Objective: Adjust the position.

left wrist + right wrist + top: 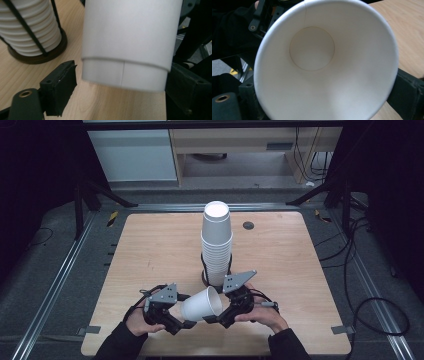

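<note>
White paper cup (201, 304) lying sideways above counter's (150, 250) near edge, mouth toward right claw (216, 318). Left claw (186, 324) spread around cup base, left jaw clear. Right claw grip: cannot tell. Cup stack (216, 245) upright just behind.

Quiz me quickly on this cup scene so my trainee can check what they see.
1. Short answer: between which two things does the loose cup sit?
2. Multiple choice: its open mouth faces A) the right gripper, B) the left gripper, C) straight up.
3. True or false: the cup stack stands mouth-up, bare on the table.

Key: 1. The left gripper and the right gripper. 2. A; the right gripper view looks into the cup. 3. False; the cups are upside down in a black holder.
</note>
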Tool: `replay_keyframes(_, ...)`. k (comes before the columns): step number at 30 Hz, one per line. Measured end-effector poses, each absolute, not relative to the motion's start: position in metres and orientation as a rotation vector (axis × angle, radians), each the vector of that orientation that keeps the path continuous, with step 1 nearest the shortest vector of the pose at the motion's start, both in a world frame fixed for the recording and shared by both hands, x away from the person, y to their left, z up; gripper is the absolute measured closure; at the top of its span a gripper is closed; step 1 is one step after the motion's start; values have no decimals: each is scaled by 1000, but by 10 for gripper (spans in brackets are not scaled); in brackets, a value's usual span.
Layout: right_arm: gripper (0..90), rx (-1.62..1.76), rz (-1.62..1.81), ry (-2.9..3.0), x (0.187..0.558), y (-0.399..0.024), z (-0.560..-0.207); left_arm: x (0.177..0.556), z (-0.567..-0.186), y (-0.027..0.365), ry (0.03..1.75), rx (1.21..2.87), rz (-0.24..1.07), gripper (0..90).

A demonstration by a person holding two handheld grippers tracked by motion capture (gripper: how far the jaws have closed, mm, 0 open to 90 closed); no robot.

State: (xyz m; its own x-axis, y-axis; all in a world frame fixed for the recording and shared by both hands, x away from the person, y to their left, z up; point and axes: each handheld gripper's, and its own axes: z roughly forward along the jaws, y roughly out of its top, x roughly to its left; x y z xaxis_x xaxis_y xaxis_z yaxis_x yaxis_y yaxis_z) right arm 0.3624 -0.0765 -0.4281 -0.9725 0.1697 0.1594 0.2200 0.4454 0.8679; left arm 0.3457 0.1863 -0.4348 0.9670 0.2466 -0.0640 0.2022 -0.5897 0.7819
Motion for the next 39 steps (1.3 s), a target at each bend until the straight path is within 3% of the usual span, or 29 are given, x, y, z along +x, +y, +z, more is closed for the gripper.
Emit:
replay_keyframes(18,72,-389,-1314,-2852,362,-52,-442,343,-453,168,294,2403,137,111)
replay_keyframes(27,73,-364,-1338,-2829,361,-47,-442,343,-452,168,295,2402,144,214)
replay_keyframes(39,48,-370,-1390,-2822,361,-48,-442,344,-452,170,311,2382,134,227)
